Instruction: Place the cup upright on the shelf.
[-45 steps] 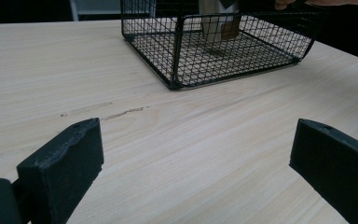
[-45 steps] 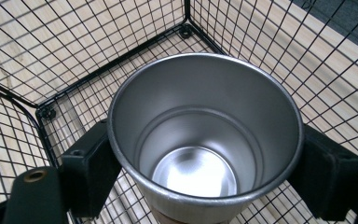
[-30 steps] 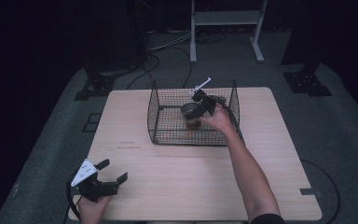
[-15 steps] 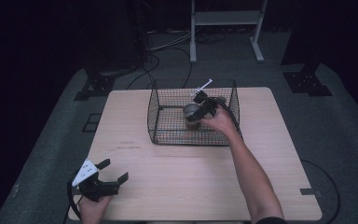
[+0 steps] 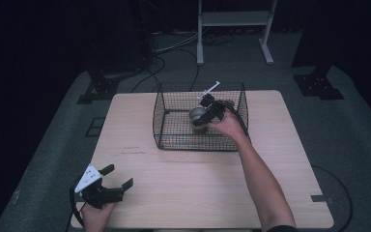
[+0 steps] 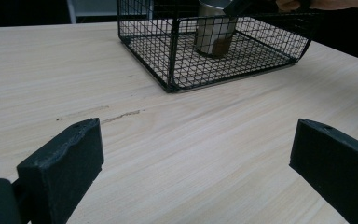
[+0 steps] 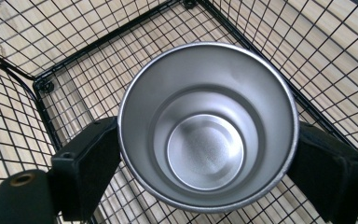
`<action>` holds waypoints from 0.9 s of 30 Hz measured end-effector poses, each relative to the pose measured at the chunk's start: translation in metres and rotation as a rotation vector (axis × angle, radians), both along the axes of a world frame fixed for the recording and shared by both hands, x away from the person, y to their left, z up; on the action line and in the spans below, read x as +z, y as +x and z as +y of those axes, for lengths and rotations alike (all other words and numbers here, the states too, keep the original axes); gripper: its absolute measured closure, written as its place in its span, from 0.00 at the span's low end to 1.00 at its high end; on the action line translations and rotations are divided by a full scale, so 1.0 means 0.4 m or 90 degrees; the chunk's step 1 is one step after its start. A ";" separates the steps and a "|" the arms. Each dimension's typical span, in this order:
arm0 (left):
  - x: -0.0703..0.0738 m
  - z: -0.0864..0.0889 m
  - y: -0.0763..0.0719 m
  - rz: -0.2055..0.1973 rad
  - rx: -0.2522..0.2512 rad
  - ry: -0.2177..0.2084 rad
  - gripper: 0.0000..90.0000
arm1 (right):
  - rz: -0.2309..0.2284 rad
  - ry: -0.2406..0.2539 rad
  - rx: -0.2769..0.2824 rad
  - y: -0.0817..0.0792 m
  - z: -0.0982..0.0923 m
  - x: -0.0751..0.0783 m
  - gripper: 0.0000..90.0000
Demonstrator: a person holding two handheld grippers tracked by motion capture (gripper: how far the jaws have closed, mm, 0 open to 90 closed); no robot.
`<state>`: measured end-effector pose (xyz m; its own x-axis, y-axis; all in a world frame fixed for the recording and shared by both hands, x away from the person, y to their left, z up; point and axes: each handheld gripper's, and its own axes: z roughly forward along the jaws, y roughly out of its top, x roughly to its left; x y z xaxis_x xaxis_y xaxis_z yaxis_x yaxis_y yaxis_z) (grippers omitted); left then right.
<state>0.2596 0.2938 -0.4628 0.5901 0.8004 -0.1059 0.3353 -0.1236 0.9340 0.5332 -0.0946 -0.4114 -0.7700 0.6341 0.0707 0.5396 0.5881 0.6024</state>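
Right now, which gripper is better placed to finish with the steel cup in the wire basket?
The right. The right gripper has its jaws on both sides of the steel cup inside the wire basket. The left gripper rests open at the table's near edge.

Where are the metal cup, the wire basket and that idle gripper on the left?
metal cup (image 7: 206,154): right gripper view, inner bottom of the cup.
wire basket (image 5: 174,141): high view, near wall of black mesh.
left gripper (image 5: 117,176): high view, midway between its spread fingertips.
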 end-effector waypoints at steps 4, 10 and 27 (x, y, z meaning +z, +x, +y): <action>0.000 0.000 0.000 0.000 0.001 0.000 0.02 | -0.007 -0.002 0.003 -0.002 0.000 0.003 0.14; 0.001 0.001 0.001 0.000 0.001 -0.001 0.02 | -0.016 0.004 -0.003 0.001 -0.007 0.014 0.14; 0.002 -0.005 0.010 0.002 -0.003 0.003 0.02 | -0.059 0.065 -0.013 -0.035 -0.038 0.089 0.14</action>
<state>0.2636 0.2919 -0.4621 0.5939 0.7977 -0.1043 0.3373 -0.1292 0.9325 0.5192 -0.1099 -0.3759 -0.7633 0.6428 0.0646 0.4900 0.5108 0.7063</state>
